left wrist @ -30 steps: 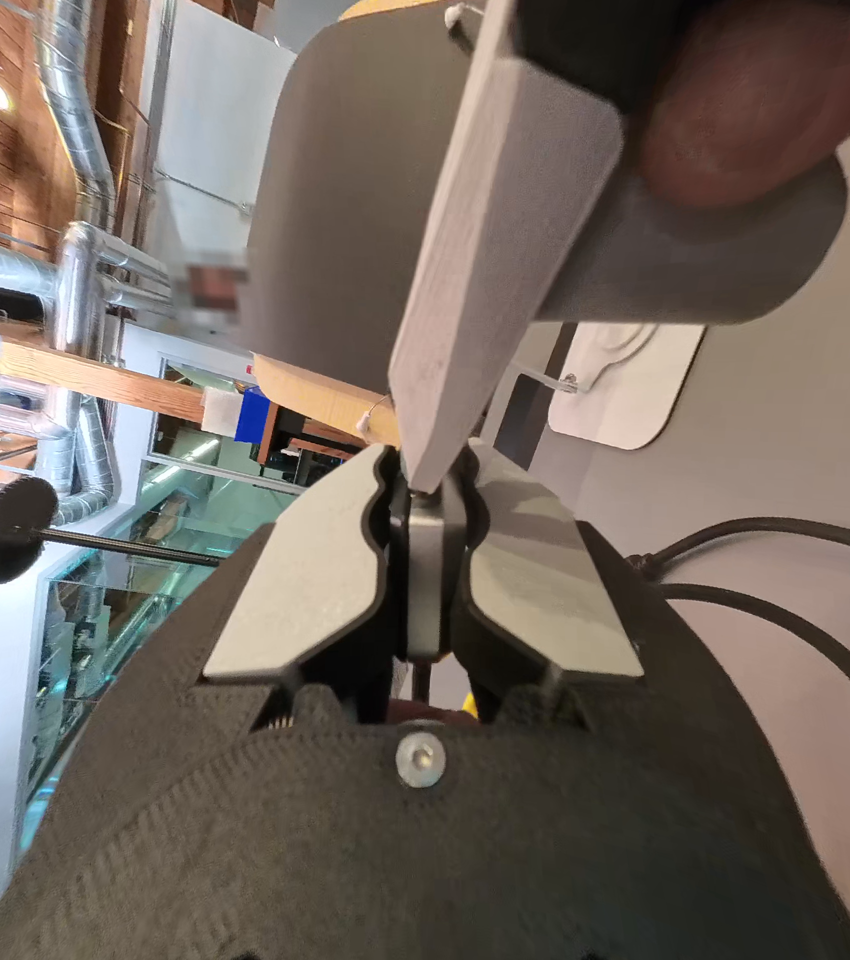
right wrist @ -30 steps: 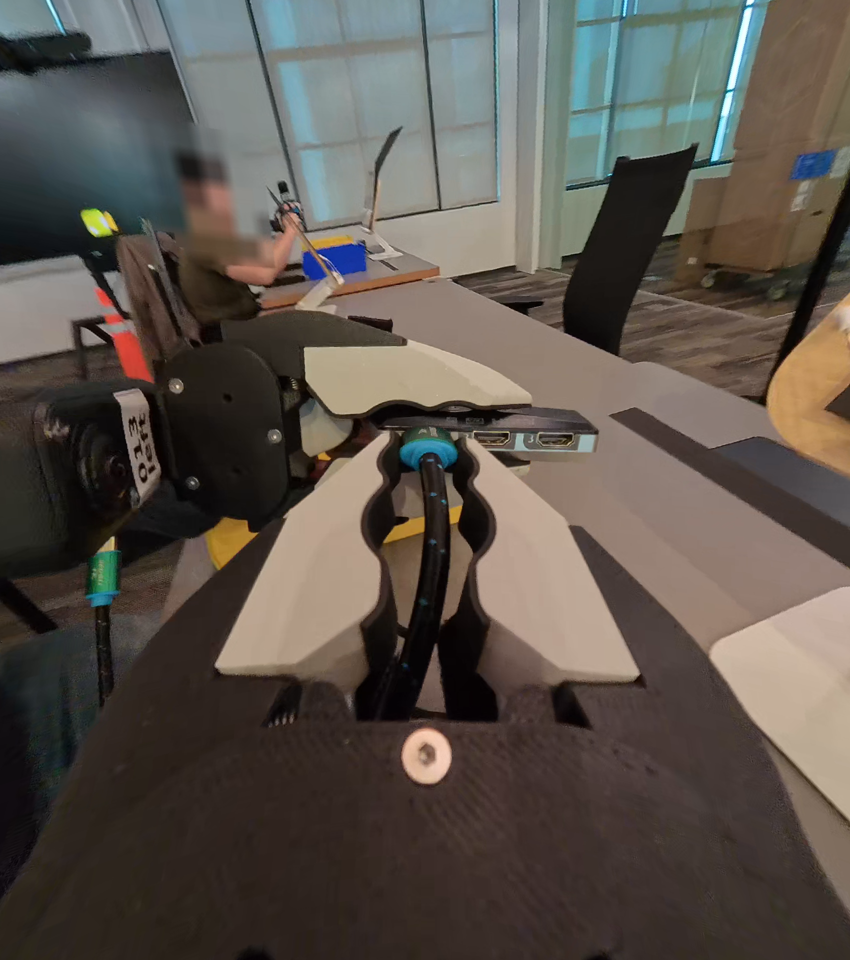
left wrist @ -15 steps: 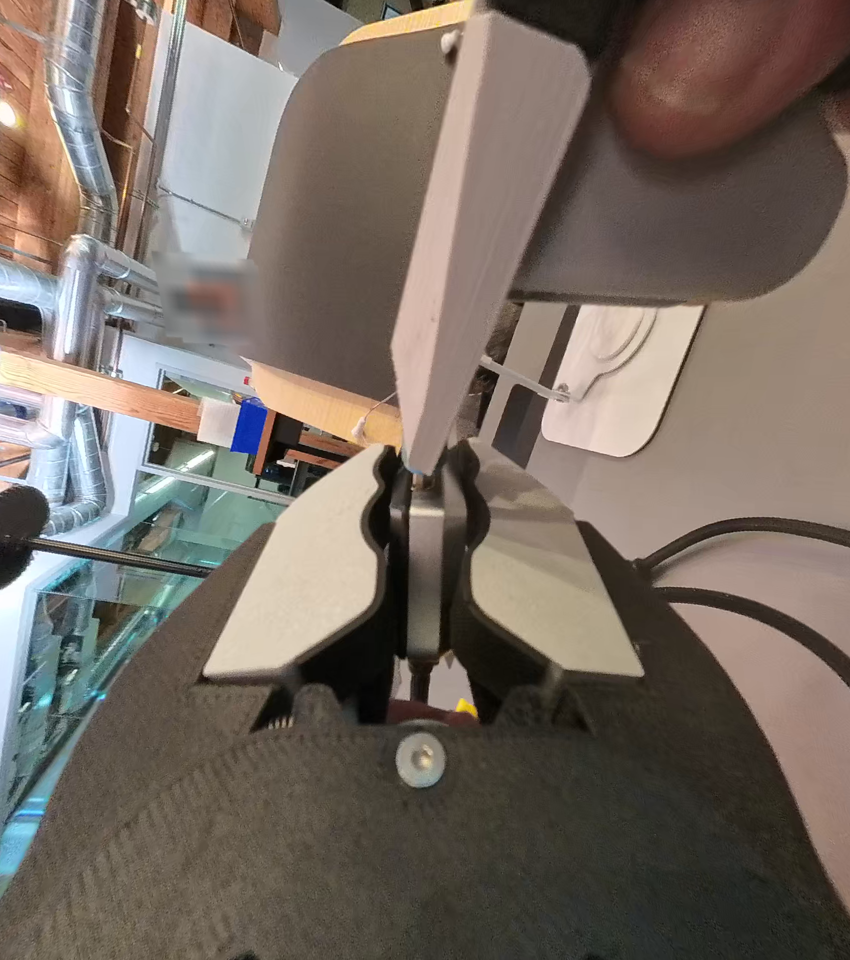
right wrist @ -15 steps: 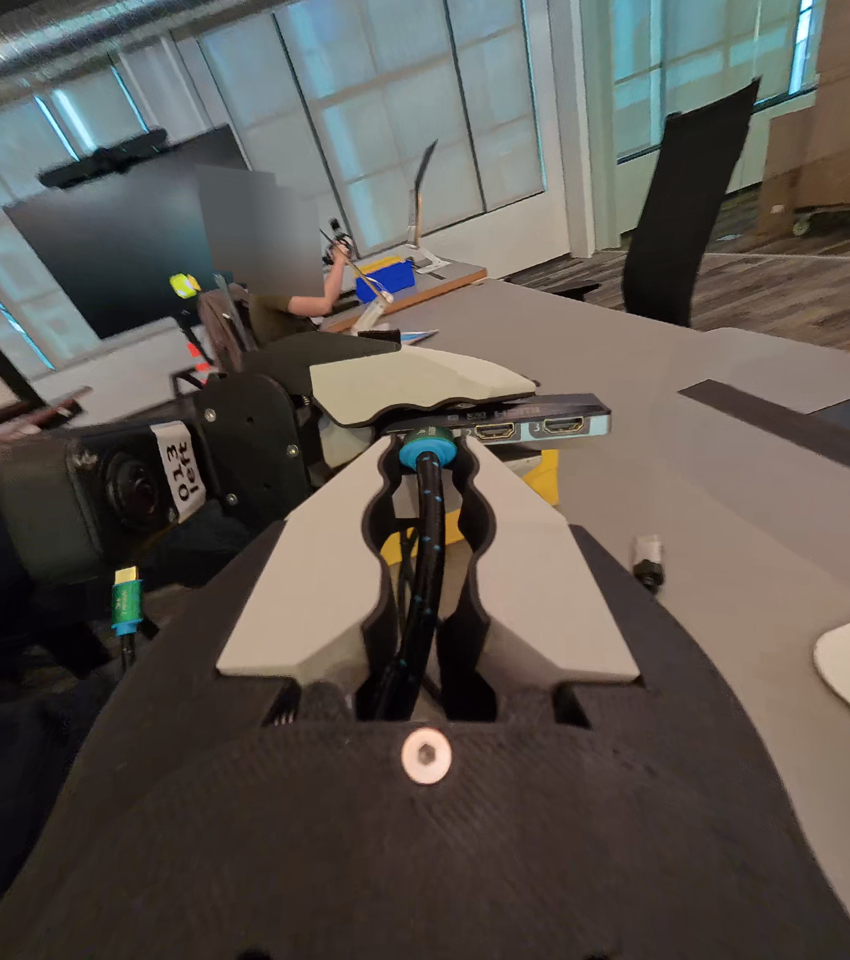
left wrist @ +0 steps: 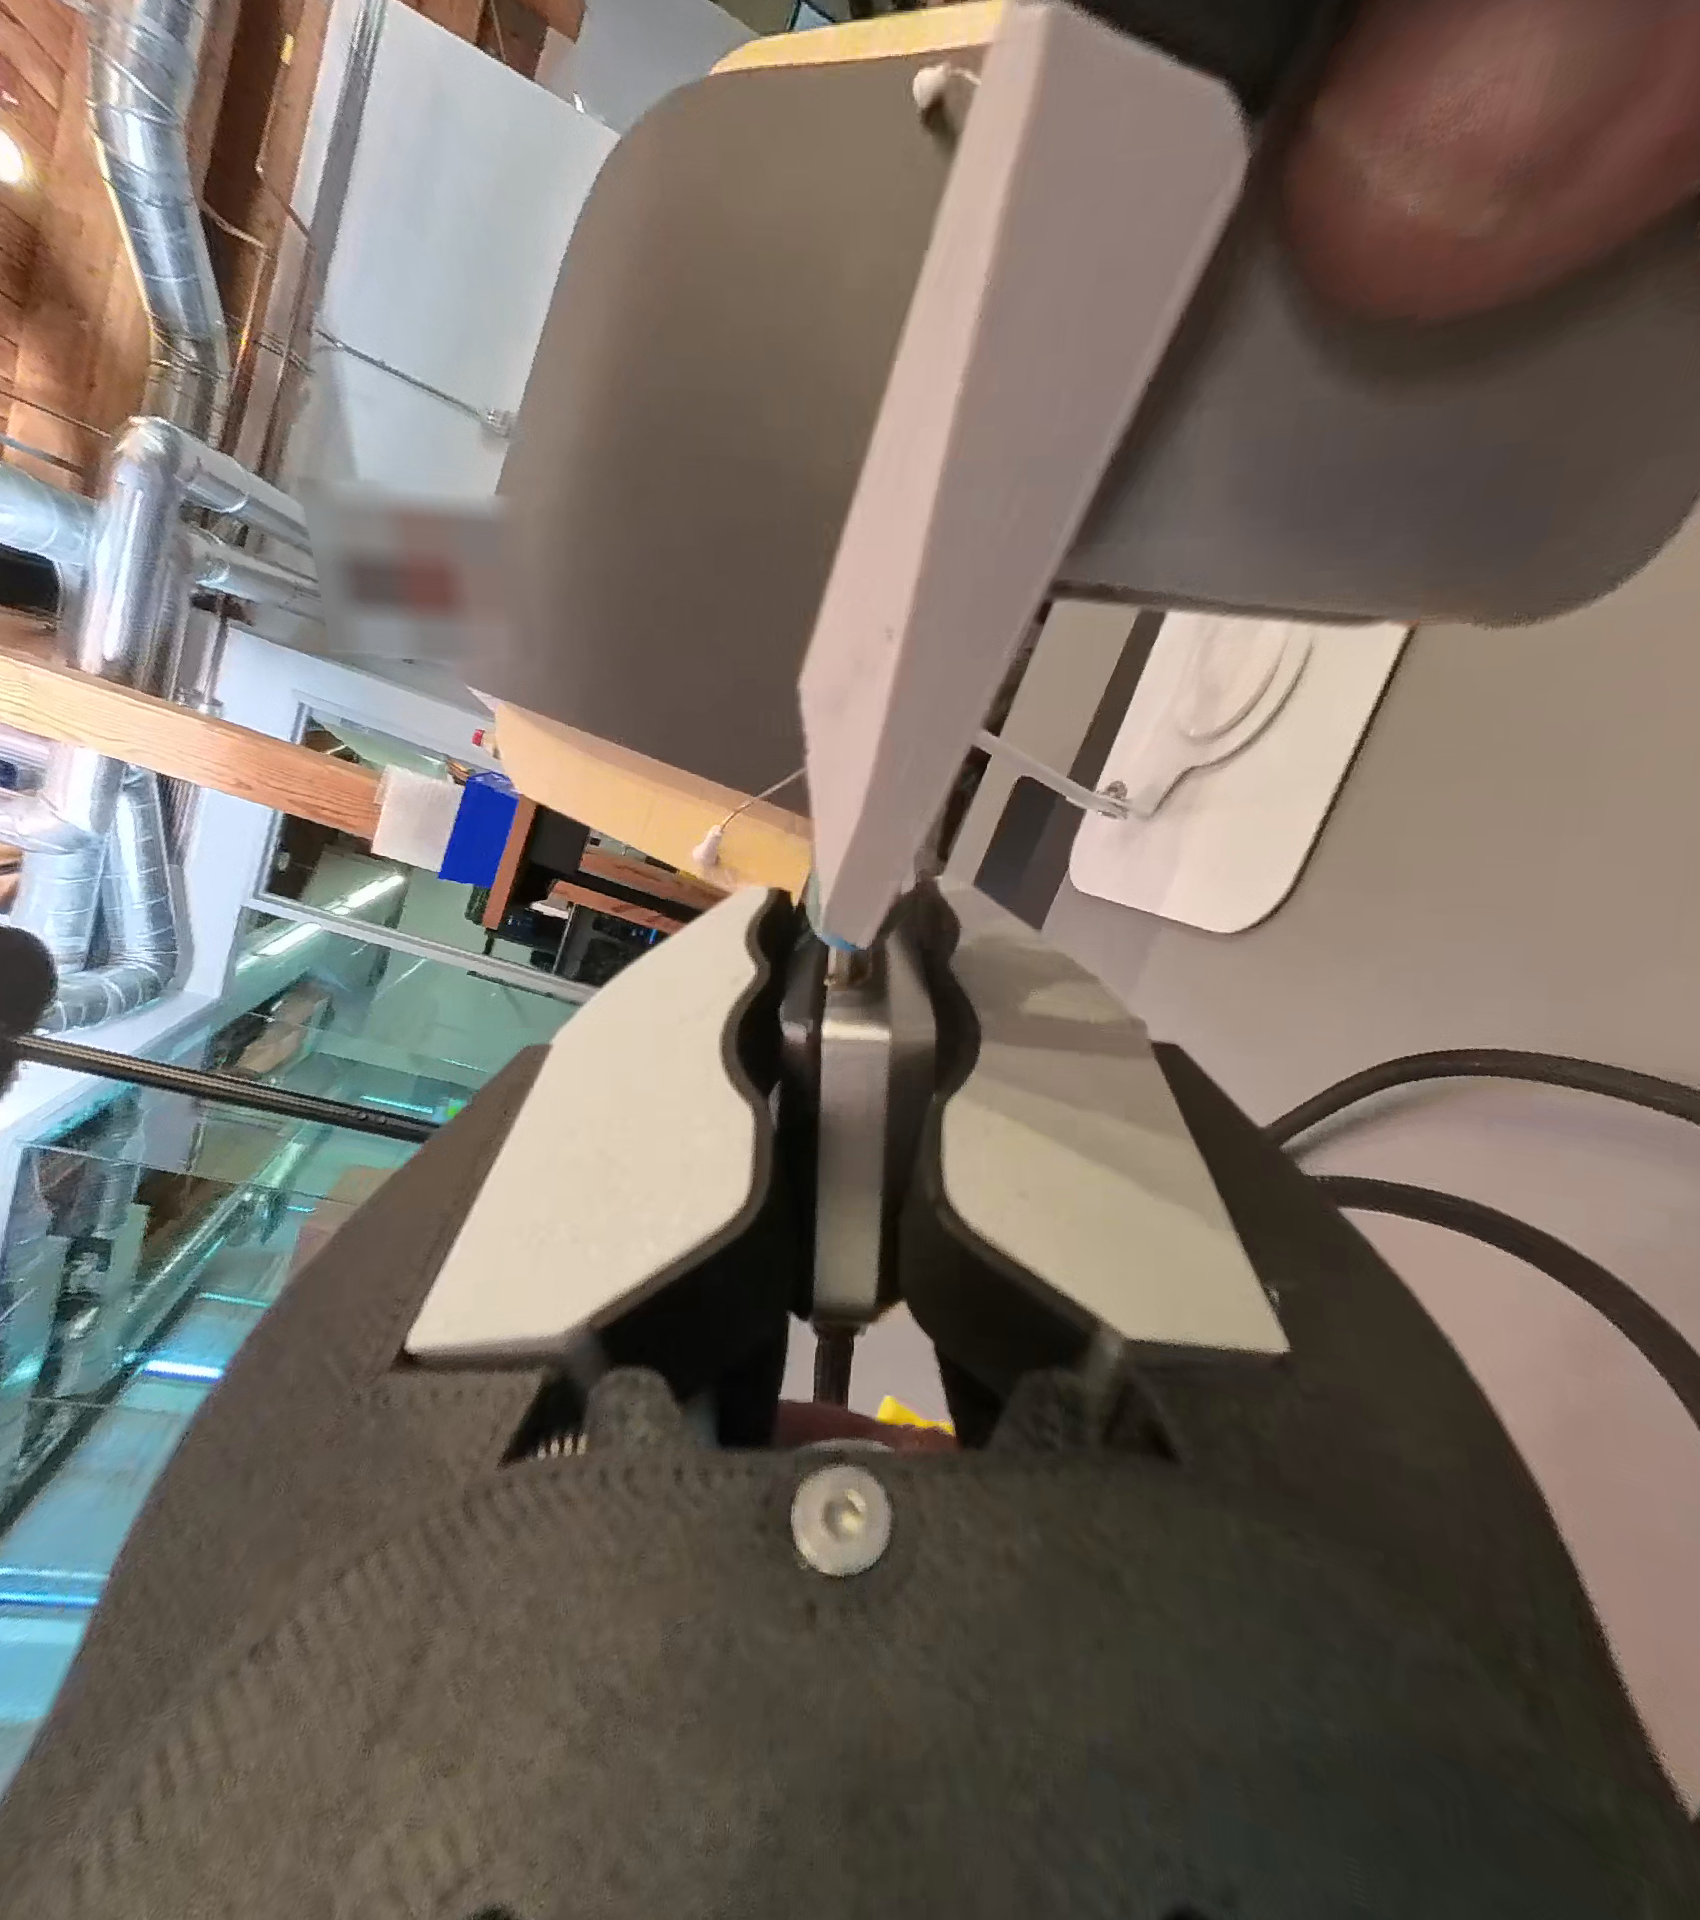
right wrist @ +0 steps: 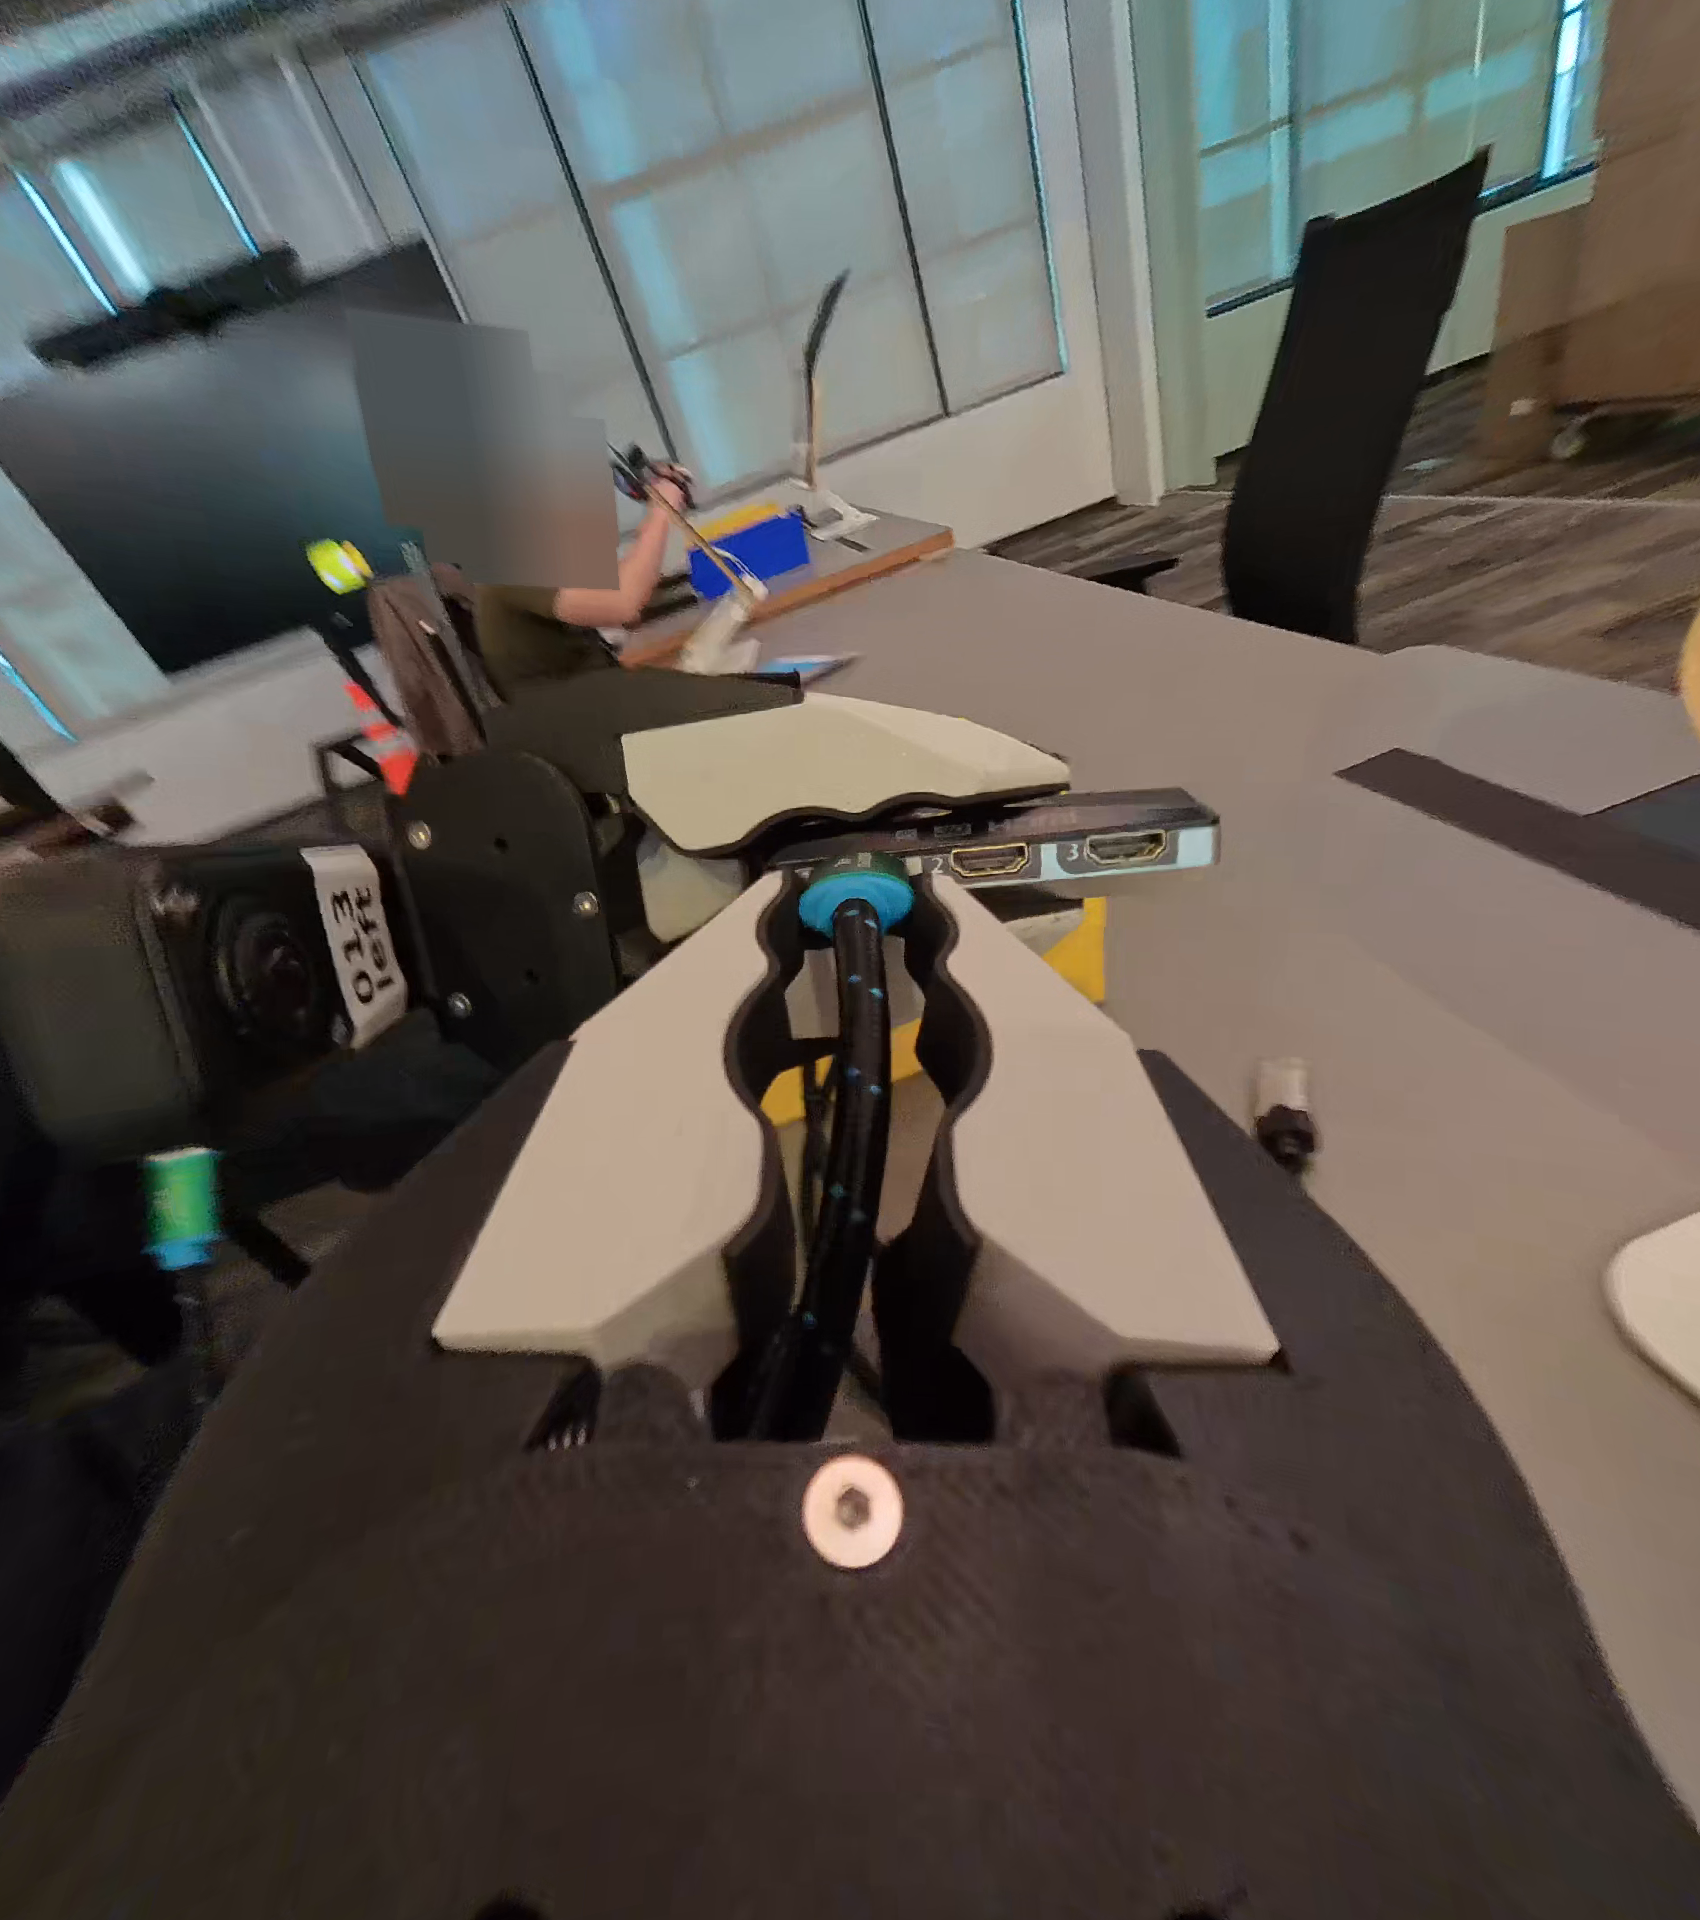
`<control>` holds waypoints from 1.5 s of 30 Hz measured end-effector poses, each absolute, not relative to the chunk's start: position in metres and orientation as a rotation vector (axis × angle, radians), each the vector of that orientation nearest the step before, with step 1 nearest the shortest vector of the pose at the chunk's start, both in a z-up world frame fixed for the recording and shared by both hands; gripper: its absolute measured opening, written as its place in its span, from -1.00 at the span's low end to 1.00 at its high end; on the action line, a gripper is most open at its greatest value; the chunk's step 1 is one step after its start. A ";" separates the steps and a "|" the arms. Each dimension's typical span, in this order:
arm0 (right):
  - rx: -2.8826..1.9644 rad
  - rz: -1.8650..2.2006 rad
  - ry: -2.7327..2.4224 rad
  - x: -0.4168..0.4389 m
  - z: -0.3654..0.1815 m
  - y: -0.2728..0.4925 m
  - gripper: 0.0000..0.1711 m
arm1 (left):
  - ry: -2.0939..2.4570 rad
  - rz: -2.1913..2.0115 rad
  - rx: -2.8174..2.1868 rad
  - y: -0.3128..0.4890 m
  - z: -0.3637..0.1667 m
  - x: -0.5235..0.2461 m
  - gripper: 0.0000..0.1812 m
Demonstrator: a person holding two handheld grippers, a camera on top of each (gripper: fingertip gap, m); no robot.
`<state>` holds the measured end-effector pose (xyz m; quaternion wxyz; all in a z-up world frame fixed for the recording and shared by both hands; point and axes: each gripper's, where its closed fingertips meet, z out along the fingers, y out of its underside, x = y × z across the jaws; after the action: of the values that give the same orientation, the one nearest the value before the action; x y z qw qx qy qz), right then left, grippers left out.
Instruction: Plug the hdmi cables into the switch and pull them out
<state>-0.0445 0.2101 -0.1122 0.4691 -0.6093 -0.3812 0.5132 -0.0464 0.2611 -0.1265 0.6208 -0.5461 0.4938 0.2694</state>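
Two claws meet at one switch

Both claws are pressed shut on their loads. In the left wrist view, the left claw (left wrist: 851, 966) pinches the dark, flat switch (left wrist: 851, 1153) edge-on between its pale fingers, and a thin cord runs back from the switch toward the claw's body. Just ahead of its tips, one pale finger (left wrist: 971, 499) of the other claw slants down to the switch's front end. Black cables (left wrist: 1594, 1278) loop over the grey table (left wrist: 1573, 883) to the right of the claw.

In the right wrist view, the right claw (right wrist: 854, 904) grips the blue-collared plug (right wrist: 852, 896) of a black braided cable (right wrist: 851, 1122), which trails back between its fingers. The plug sits at the switch (right wrist: 1064, 842), right at the claw's tips; whether it is fully seated I cannot tell. Two open sockets show on the switch just right of the plug. Another plug (right wrist: 1282, 1101) lies loose on the table (right wrist: 1448, 987), off to the right of the claw.
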 end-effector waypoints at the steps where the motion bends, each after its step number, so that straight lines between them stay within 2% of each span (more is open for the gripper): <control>1: -1.488 1.177 -0.961 -0.044 -0.112 0.210 -0.79 | 1.130 0.620 -1.248 0.261 -0.126 -0.046 -0.76; 5: -1.442 0.837 -1.059 -0.045 -0.107 0.208 -0.79 | 1.092 0.589 -1.248 0.260 -0.120 -0.045 -0.75; 11: -1.494 1.347 -0.923 -0.044 -0.106 0.207 -0.80 | 1.101 0.641 -1.228 0.258 -0.118 -0.048 -0.76; 14: -1.453 1.131 -0.995 -0.041 -0.106 0.205 -0.79 | 1.101 0.585 -1.246 0.257 -0.124 -0.046 -0.76; 17: -1.360 0.860 -1.006 -0.021 -0.074 0.207 -0.80 | 0.995 0.545 -1.393 0.273 -0.135 -0.082 -0.76; 21: -1.410 0.869 -1.034 -0.015 -0.084 0.217 -0.79 | 0.996 0.489 -1.359 0.258 -0.114 -0.065 -0.76; 27: -1.372 0.881 -0.964 0.021 -0.052 0.213 -0.79 | 1.032 0.502 -1.407 0.256 -0.120 -0.073 -0.76; 33: -1.365 0.799 -0.891 0.093 -0.004 0.209 -0.78 | 1.046 0.508 -1.402 0.247 -0.118 -0.077 -0.76; 45: -1.344 0.357 -0.546 0.349 0.088 0.205 -0.79 | 1.046 0.473 -1.424 0.245 -0.133 -0.081 -0.76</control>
<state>0.3486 0.2054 0.0881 0.7338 -0.6111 -0.2484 0.1623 -0.0808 0.2449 -0.1326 0.6101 -0.6170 0.4529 0.2047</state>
